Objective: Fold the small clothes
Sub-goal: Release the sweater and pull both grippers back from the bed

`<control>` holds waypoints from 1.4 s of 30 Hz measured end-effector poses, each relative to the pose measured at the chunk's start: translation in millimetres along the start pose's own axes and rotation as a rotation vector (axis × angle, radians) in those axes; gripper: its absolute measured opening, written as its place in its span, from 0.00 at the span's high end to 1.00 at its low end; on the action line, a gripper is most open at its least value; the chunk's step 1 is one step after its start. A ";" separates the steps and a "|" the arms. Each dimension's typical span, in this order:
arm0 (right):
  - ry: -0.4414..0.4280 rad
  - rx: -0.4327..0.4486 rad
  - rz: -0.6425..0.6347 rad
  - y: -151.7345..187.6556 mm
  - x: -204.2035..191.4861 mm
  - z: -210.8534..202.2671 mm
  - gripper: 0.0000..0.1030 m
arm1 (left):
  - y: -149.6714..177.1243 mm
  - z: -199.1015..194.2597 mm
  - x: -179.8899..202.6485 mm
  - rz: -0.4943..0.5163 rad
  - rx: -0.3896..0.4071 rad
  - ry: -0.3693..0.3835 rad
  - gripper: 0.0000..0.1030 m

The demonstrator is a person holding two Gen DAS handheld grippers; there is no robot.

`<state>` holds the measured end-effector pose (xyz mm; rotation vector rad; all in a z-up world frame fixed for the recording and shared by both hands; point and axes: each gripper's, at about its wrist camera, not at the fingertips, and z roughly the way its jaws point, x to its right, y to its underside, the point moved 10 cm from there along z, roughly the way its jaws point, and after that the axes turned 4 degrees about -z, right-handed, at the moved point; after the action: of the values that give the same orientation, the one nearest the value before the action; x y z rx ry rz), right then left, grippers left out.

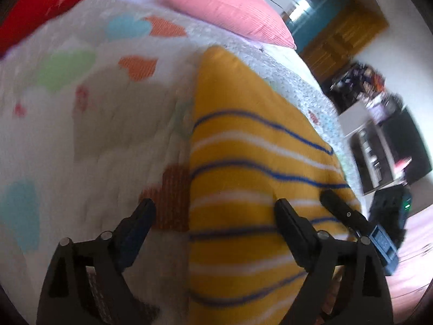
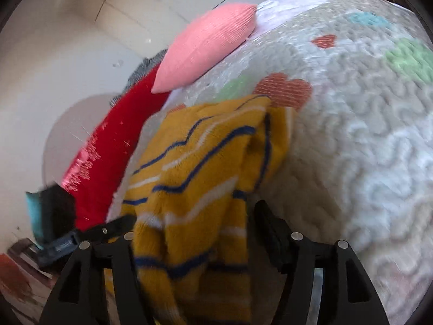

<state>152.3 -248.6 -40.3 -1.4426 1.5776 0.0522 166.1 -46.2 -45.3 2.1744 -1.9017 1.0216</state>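
A yellow striped garment (image 1: 257,162) lies on the quilted bedspread (image 1: 81,135), below the pink pillow (image 1: 224,5). The left gripper (image 1: 213,224) gapes wide, straddling the garment's edge, gripping nothing. The right gripper (image 2: 194,219) stands open around bunched cloth. Smooth that bunch flat before the next fold.

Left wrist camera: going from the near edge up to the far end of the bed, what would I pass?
Left gripper → yellow striped garment → quilt with coloured hearts → pink pillow.
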 end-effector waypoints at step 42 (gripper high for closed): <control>0.453 0.035 -0.408 200.0 -103.9 -153.1 0.27 | 165.6 -247.4 53.3 0.298 0.656 -0.278 0.00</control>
<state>-113.1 -202.6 0.9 -1.8069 1.5851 -0.5731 -88.4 -13.5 114.9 2.5076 -2.3135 1.6734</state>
